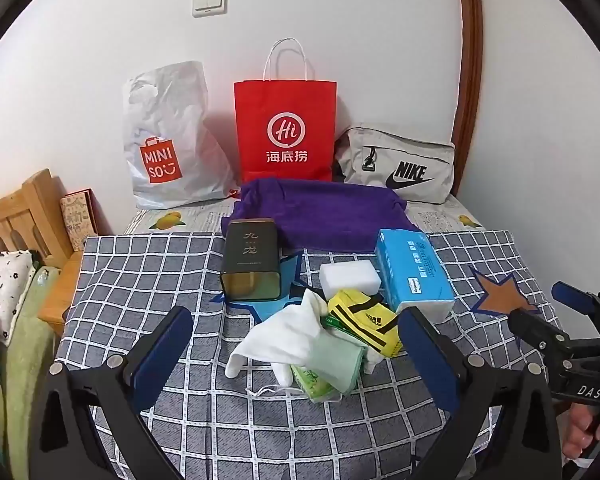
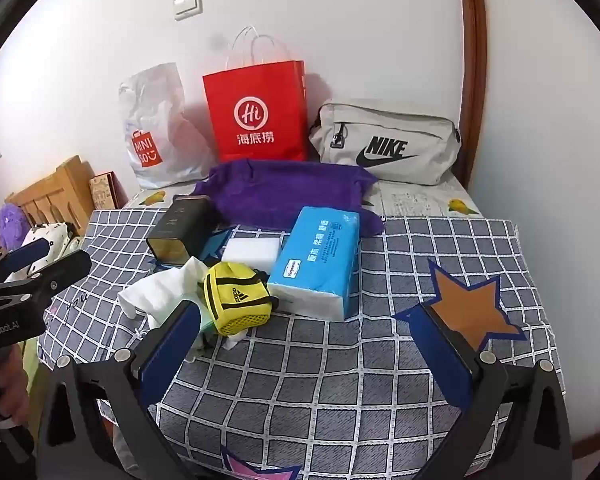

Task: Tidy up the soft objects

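Both grippers gape wide, holding nothing: left gripper (image 1: 296, 354) hovers right over the white cloth (image 1: 288, 332); right gripper (image 2: 312, 350) has the yellow pouch (image 2: 236, 298) ahead-left.

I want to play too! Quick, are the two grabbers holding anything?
Left gripper: open, holding nothing.
Right gripper: open, holding nothing.

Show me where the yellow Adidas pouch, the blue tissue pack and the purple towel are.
yellow Adidas pouch (image 2: 236, 298): right wrist view, front face near the logo.
blue tissue pack (image 2: 320, 256): right wrist view, top face.
purple towel (image 1: 324, 212): left wrist view, middle of the cloth.
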`<state>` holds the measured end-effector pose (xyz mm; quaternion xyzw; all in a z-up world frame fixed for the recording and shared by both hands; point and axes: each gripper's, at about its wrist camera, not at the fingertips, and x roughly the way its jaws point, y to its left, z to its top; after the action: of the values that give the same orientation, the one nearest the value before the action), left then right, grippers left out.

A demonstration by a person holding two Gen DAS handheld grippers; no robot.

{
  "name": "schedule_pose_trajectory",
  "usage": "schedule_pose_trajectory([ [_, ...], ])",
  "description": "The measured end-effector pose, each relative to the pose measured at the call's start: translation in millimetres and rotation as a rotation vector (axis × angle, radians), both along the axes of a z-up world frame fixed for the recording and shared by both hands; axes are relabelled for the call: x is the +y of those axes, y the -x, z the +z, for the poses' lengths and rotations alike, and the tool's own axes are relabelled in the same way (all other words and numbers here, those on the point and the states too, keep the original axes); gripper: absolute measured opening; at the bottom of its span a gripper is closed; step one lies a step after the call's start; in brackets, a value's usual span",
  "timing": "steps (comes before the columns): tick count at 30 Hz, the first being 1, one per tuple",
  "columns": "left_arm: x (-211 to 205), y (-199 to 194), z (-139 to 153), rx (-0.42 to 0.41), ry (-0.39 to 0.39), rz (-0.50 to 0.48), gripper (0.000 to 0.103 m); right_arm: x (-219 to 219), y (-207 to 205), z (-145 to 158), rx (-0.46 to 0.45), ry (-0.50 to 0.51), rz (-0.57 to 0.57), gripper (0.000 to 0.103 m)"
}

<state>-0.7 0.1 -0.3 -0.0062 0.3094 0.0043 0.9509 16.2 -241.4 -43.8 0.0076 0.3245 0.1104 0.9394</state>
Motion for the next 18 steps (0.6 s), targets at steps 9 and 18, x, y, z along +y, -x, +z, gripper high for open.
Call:
schedule_pose_trajectory([
  [9, 0, -3, 4, 0.037, 0.006, -0.006, 0.103, 6, 5, 4, -0.010, -0.015, 0.012, 0.103],
  [18, 2, 0, -1, 0.034, 0.009, 0.004, 0.103, 13, 9, 6, -0.018, -0.003, 0.028, 0.103],
])
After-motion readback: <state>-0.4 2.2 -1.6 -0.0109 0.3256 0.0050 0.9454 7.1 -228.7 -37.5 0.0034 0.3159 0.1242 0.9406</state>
